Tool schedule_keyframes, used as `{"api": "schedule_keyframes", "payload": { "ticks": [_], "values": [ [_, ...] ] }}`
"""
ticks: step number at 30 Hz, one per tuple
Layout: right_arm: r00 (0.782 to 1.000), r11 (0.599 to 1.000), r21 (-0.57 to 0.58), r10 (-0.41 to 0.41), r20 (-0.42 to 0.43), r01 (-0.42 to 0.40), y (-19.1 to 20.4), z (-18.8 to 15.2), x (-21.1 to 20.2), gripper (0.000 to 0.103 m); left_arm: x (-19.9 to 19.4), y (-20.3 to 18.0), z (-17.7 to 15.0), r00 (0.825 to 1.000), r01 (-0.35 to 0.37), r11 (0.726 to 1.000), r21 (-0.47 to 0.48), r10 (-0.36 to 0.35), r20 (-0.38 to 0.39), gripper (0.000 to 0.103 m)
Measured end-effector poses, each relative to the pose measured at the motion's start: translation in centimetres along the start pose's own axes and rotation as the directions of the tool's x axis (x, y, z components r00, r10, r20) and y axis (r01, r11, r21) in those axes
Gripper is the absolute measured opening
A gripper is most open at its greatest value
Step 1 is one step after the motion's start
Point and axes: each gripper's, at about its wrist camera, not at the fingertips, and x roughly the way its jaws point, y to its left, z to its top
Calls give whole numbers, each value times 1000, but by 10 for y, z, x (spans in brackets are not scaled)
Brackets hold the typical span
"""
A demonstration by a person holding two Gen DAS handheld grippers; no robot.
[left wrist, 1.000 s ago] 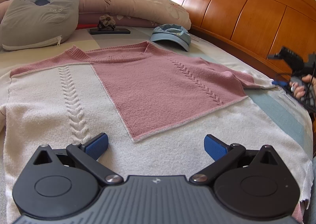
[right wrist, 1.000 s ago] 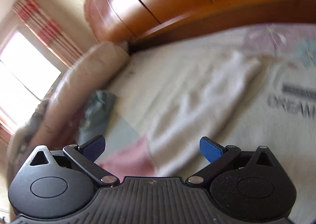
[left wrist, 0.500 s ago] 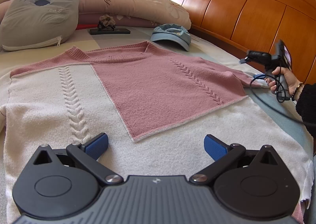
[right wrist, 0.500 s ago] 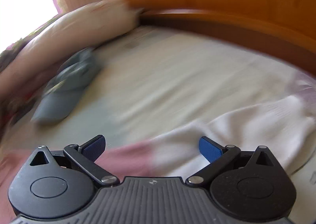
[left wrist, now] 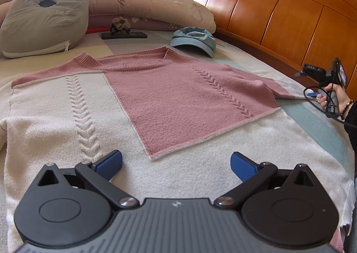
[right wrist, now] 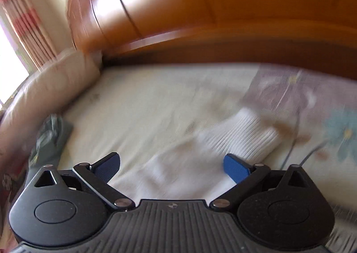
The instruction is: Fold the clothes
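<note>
— Left wrist view: where is the sweater (left wrist: 169, 105)?
— Flat on the bed (left wrist: 316, 117), right under the left gripper (left wrist: 176, 165), whose jaws are spread wide, holding nothing.
— And the right gripper (right wrist: 171, 165)?
— Its jaws have just closed a little but stand wide, over the white sleeve (right wrist: 225, 143), not pinching it.

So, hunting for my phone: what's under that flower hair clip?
The hair clip sits on a flat dark slab, possibly a phone, on the bed sheet. Its front face isn't readable.

The grey cushion (left wrist: 44, 16) reads "cat" — cursive script on the pink pillow (left wrist: 151, 5) stays illegible.
</note>
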Motion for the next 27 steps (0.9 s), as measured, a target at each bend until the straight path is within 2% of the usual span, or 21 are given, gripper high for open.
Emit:
{"api": "schedule_keyframes", "payload": {
  "ticks": [4,5,6,8,10,13,16,17,20,23,25,27],
  "values": [
    [999,998,31,-47,8,47,-4,5,-10,93,0,0,0,1000,-3,1000,3,3,-1,102],
    [999,998,23,-53,4,53,1,3,-12,100,0,0,0,1000,-4,1000,4,4,-1,102],
    [999,998,-3,-55,-1,55,9,0,-13,103,0,-1,0,1000,-4,1000,5,4,-2,102],
    [999,994,-107,-33,-20,30,33,-7,-12,103,0,-1,0,1000,-5,1000,5,5,-2,102],
    [998,969,-246,-7,-59,-8,59,-19,-9,103,0,-1,0,1000,-5,1000,6,5,-2,102],
    [991,910,-413,-74,-108,23,88,-43,9,103,-1,-1,0,1000,-5,1000,6,5,-2,102],
    [992,857,-511,-110,-63,63,90,-61,19,103,-1,-1,0,1000,-6,1000,5,6,0,102],
    [992,853,-518,-112,-59,66,89,-62,20,103,-2,-2,1,1000,-5,1000,5,5,-1,102],
    [991,872,-486,-108,-75,58,84,-55,19,103,-9,-7,5,1000,5,1000,5,-5,-7,102],
    [990,908,-415,-107,-92,60,91,-50,12,103,-18,-12,10,1000,20,1000,19,-20,6,102],
    [993,908,-418,-19,-115,-31,111,-51,-6,103,-24,-15,12,999,28,999,36,-29,27,102],
    [988,861,-491,76,-138,-134,144,-57,-22,103,-24,-14,13,999,14,999,35,-15,28,102]
  ]
}}
